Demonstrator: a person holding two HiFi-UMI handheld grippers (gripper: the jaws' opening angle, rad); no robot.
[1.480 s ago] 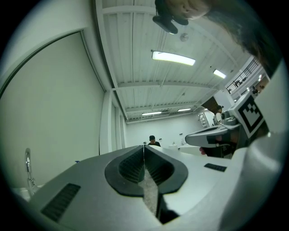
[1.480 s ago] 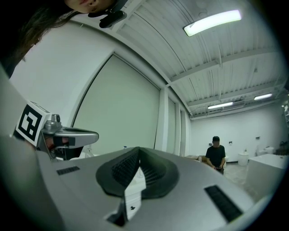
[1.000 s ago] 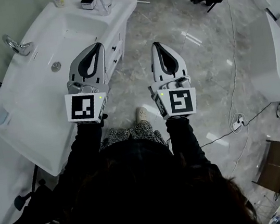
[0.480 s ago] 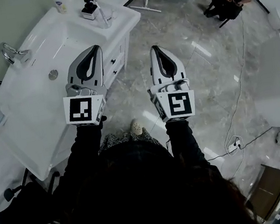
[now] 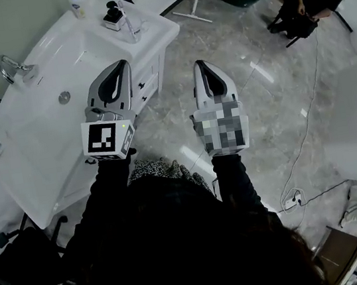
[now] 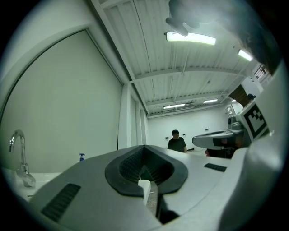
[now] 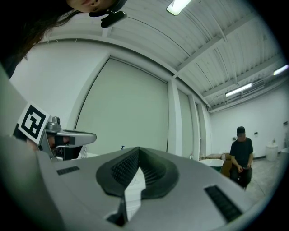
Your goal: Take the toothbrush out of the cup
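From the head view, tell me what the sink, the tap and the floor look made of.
Sink: glossy white, likely ceramic or resin; soft highlights.
Tap: polished metal, probably chrome; mirror-bright curve.
Floor: polished grey stone or stone-look tile; veining and light reflections.

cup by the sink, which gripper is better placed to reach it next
Left, likely. The left gripper hangs over the counter edge, pointing toward the cup; the right gripper is over the floor, farther from it. Both are shut and empty, so it would need to open first.
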